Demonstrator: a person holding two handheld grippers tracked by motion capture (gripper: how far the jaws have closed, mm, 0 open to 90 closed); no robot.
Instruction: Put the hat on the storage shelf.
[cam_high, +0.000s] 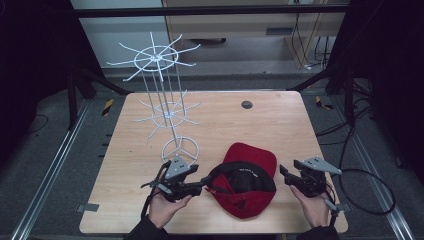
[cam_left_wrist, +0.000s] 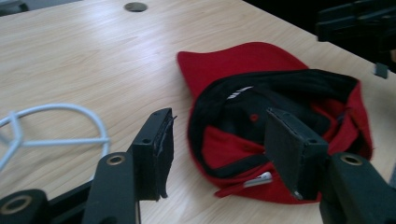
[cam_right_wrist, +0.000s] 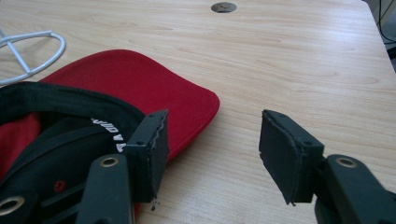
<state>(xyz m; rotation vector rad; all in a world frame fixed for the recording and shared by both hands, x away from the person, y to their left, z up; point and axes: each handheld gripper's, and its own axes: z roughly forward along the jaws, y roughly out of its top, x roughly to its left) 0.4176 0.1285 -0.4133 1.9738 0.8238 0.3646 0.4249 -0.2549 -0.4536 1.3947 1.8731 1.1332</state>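
Observation:
A red cap (cam_high: 250, 157) lies upside down near the table's front edge, its black lining facing up and its brim pointing away. My left gripper (cam_high: 206, 181) reaches the cap's left rim from the left. In the left gripper view its jaws (cam_left_wrist: 219, 133) stand open around the near rim of the cap (cam_left_wrist: 243, 60), with the pads apart from the fabric. My right gripper (cam_high: 286, 174) sits just right of the cap. In the right gripper view it (cam_right_wrist: 212, 135) is open beside the brim (cam_right_wrist: 154, 88), with bare table between its jaws.
A white wire display rack (cam_high: 167, 100) with radial hooks stands at the left back of the wooden table (cam_high: 280, 125); its ring base (cam_high: 180, 147) is close to my left gripper. A round cable hole (cam_high: 246, 104) sits at the table's far middle. Black cables trail off to the right.

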